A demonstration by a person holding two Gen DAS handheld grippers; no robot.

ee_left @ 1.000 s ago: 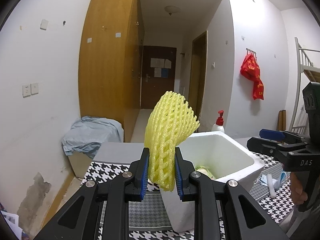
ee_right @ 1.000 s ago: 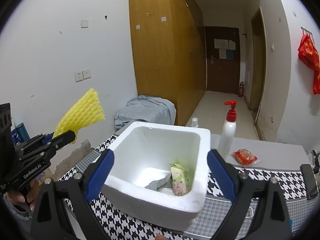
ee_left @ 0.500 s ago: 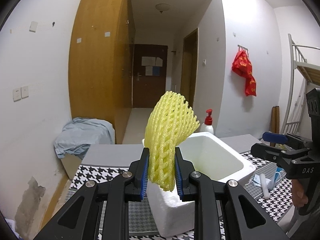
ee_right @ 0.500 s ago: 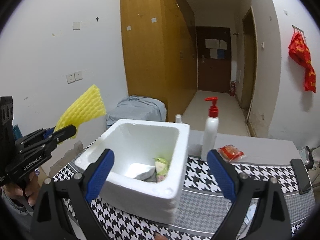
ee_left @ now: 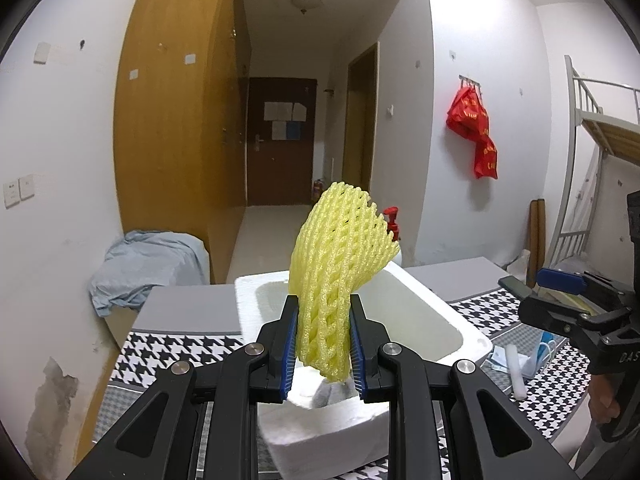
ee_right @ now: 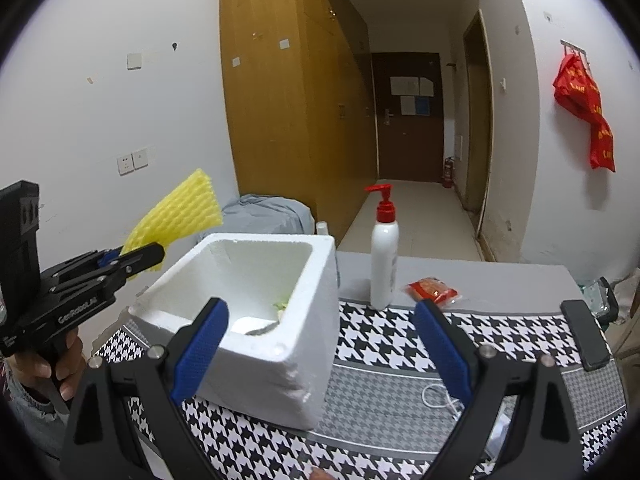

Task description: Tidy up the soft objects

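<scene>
"GenRobot.AI" on left gripper (ee_right: 132,258) body; "DAS" on right gripper (ee_left: 560,292) body.

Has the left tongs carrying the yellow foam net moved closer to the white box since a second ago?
Yes. In the right wrist view the left tongs and net now sit nearer the foam box rim.
</scene>
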